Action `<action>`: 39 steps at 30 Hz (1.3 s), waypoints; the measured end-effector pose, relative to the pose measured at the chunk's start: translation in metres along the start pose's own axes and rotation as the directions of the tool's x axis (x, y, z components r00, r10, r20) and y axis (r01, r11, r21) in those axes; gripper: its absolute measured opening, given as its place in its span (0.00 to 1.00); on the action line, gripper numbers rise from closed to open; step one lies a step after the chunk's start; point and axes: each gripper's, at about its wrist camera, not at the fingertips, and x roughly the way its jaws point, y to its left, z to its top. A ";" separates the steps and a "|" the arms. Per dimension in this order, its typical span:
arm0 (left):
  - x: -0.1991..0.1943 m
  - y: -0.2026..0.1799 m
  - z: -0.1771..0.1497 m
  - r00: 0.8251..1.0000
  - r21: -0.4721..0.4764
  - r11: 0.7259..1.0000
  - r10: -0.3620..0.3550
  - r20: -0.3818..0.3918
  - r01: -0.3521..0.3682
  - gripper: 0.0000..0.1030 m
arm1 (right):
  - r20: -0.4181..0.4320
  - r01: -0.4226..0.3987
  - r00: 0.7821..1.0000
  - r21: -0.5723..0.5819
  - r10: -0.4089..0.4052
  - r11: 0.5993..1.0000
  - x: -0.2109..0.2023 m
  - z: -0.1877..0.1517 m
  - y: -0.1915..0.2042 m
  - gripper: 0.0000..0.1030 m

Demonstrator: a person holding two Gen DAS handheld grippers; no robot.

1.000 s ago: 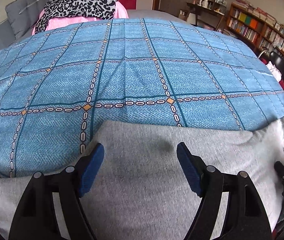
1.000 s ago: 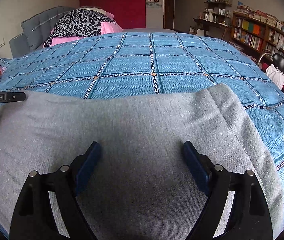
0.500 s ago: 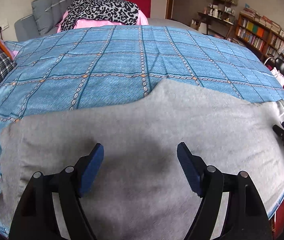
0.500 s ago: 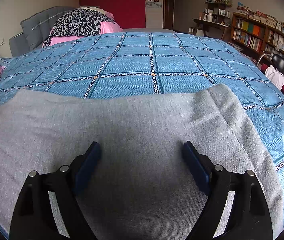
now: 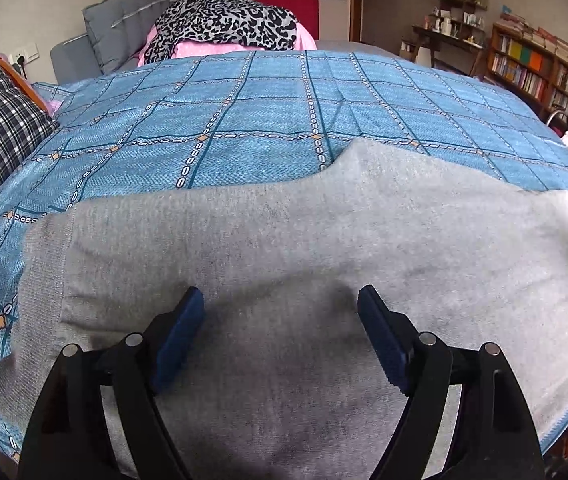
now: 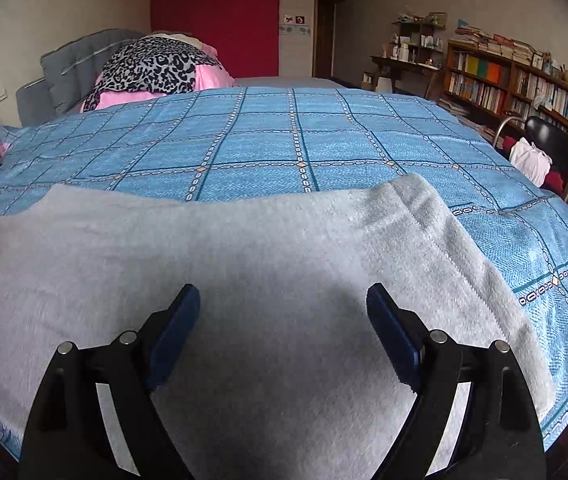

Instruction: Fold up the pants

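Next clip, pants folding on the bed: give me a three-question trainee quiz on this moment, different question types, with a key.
1. True or false: the grey pants lie spread flat on the blue checked bedspread.
2. Multiple choice: the left gripper is (A) shut on the pants, (B) open above them, (C) out of view.
3. Fill in: in the right wrist view, the right gripper is open and holds ____.

Key: 1 true; 2 B; 3 nothing.
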 end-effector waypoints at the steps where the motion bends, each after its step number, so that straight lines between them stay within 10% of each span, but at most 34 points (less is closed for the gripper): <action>1: -0.003 -0.005 0.002 1.000 0.003 1.000 -0.010 0.008 0.010 0.77 | 0.006 0.000 1.000 -0.028 0.000 1.000 -0.005 -0.006 0.006 0.84; 8: -0.028 -0.068 0.006 0.988 0.100 0.986 -0.142 0.063 0.136 0.82 | 0.057 0.039 0.998 -0.117 -0.033 0.992 -0.026 -0.046 0.026 0.84; 19: -0.019 -0.171 -0.010 0.967 0.267 0.930 -0.255 -0.026 0.252 0.82 | 0.146 0.037 0.988 0.093 -0.050 0.995 -0.069 -0.082 -0.032 0.89; 27: -0.018 -0.218 -0.002 0.956 0.303 0.908 -0.292 -0.035 0.288 0.82 | 0.200 0.132 0.958 0.329 -0.206 0.935 -0.097 -0.103 -0.113 0.89; 39: -0.010 -0.283 0.005 0.940 0.378 0.863 -0.334 -0.072 0.336 0.82 | 0.184 -0.025 0.979 0.523 -0.084 0.852 -0.069 -0.109 -0.185 0.69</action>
